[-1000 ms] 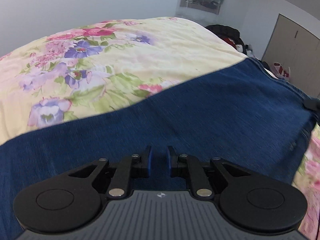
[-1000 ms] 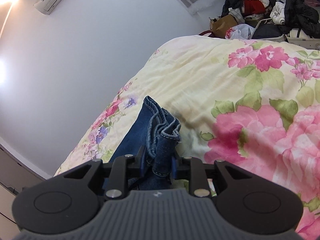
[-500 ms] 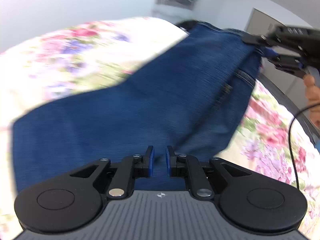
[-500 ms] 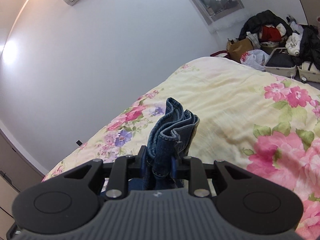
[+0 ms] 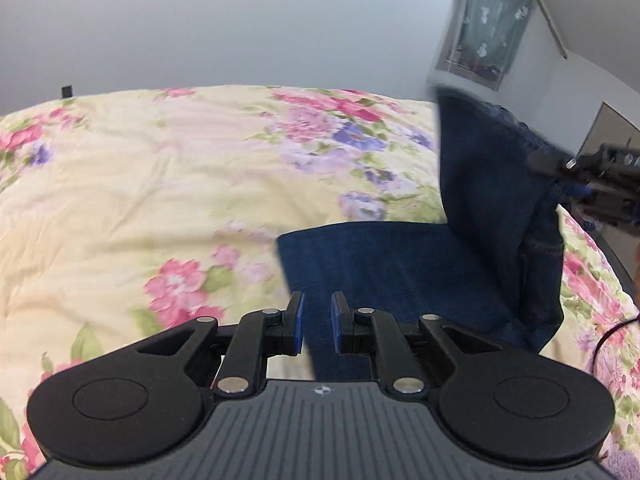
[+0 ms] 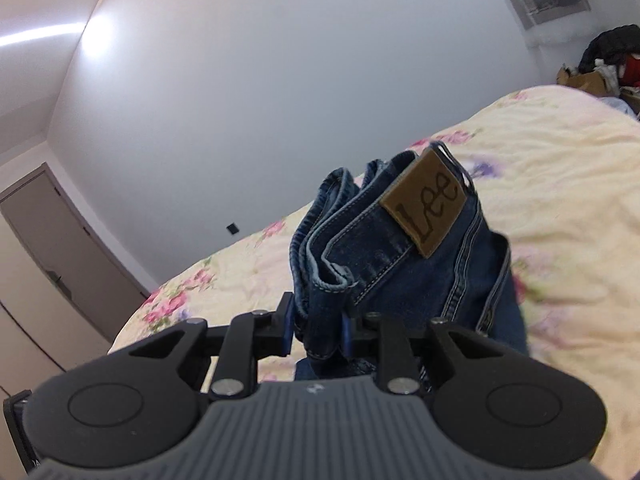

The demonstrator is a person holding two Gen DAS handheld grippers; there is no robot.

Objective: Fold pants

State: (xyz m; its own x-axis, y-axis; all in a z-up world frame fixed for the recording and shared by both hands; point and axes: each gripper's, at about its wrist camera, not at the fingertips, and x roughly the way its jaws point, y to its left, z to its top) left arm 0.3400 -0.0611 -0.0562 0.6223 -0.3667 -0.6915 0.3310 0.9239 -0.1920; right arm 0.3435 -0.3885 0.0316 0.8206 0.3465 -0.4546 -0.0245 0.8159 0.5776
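Dark blue jeans (image 5: 400,264) are held up over a floral bedspread (image 5: 160,180), stretched between both grippers. My left gripper (image 5: 319,324) is shut on the jeans' near edge, and denim fills the narrow gap between its blue pads. My right gripper (image 6: 316,328) is shut on the bunched waistband of the jeans (image 6: 400,272). A brown leather patch (image 6: 426,208) stands up above its jaws. In the left wrist view the right gripper (image 5: 556,176) shows at the far right, holding the raised end. The cloth below both grippers is hidden.
The bedspread (image 6: 560,152) fills the ground in both views. A pile of clothes and bags (image 6: 600,60) lies beyond the bed. A grey door (image 6: 48,248) stands at left, a framed picture (image 5: 484,28) hangs on the wall, and a black cable (image 5: 612,336) trails at right.
Both grippers have risen and swung across the bed with the jeans. The denim, spread flat a second ago, now hangs lifted, baring more bedspread. The leather patch has come into the right view.
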